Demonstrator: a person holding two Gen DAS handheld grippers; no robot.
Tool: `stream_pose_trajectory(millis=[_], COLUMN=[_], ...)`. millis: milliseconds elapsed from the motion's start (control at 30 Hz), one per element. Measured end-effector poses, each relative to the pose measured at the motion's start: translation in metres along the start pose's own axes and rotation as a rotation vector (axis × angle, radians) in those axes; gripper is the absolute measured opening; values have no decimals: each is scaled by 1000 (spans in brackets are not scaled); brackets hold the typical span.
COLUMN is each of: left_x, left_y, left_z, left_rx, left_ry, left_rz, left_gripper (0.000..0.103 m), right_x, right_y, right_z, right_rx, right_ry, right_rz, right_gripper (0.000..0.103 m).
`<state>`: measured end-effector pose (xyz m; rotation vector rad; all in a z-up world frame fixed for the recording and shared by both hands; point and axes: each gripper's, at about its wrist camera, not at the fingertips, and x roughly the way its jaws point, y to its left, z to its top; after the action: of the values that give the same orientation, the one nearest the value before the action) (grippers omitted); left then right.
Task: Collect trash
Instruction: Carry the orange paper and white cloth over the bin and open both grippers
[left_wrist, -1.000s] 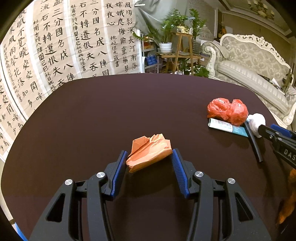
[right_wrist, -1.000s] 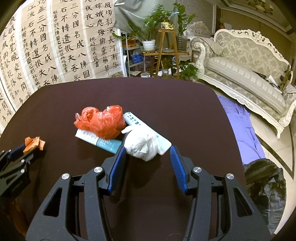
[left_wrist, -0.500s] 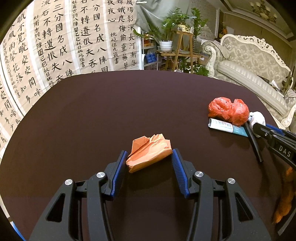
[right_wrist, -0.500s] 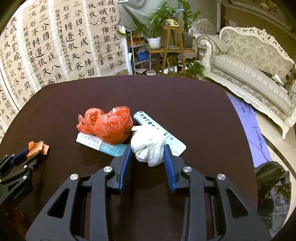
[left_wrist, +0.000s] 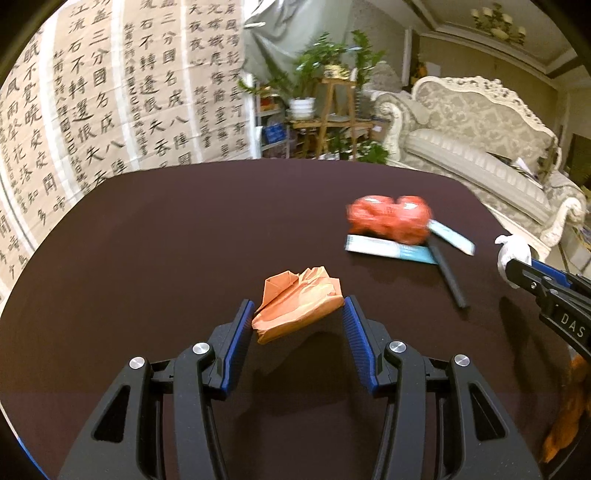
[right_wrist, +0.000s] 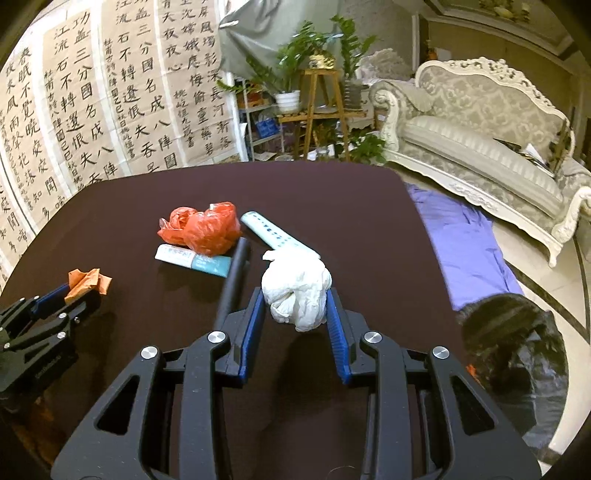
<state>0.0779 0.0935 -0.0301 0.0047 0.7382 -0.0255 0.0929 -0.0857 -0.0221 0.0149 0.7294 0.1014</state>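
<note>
My left gripper (left_wrist: 298, 314) is shut on a crumpled orange paper (left_wrist: 295, 308) and holds it just above the dark table (left_wrist: 166, 258); it also shows in the right wrist view (right_wrist: 88, 281). My right gripper (right_wrist: 295, 301) is shut on a white tissue wad (right_wrist: 295, 288), lifted off the table; the wad also shows in the left wrist view (left_wrist: 513, 253). On the table lie a red plastic bag (right_wrist: 201, 229), two white-and-teal tubes (right_wrist: 192, 260) (right_wrist: 275, 234) and a black stick (right_wrist: 234, 280).
A black trash bag (right_wrist: 517, 354) sits on the floor past the table's right edge, beside a purple cloth (right_wrist: 461, 251). A white sofa (right_wrist: 491, 140) and a plant stand (right_wrist: 317, 110) stand behind the table. Calligraphy sheets (right_wrist: 92, 92) hang at the left.
My right gripper closed on the white tissue wad and lifted it toward the right, baring the black stick. My left gripper stays on the orange paper and has risen slightly.
</note>
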Motion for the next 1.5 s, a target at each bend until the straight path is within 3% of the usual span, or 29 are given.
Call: stream_pose_trajectory(millis=[367,900,1500], left_x=[-30,-41,-25], left_y=[-72,-201,-271], left_z=[-5,-18,-20], left_rx=[104,253,333], left_ry=[-72,-105,-77], left_rz=[-116,-278,-287], left_gripper=[49,49,49], right_x=[-53,-84,-80], right_y=[-62,-164,-213], right_z=[-37,-77,-87], right_rx=[81,231,308], right_ry=[-46,-68,-74], right_rz=[-115,-296,-317], right_gripper=[32,33,33])
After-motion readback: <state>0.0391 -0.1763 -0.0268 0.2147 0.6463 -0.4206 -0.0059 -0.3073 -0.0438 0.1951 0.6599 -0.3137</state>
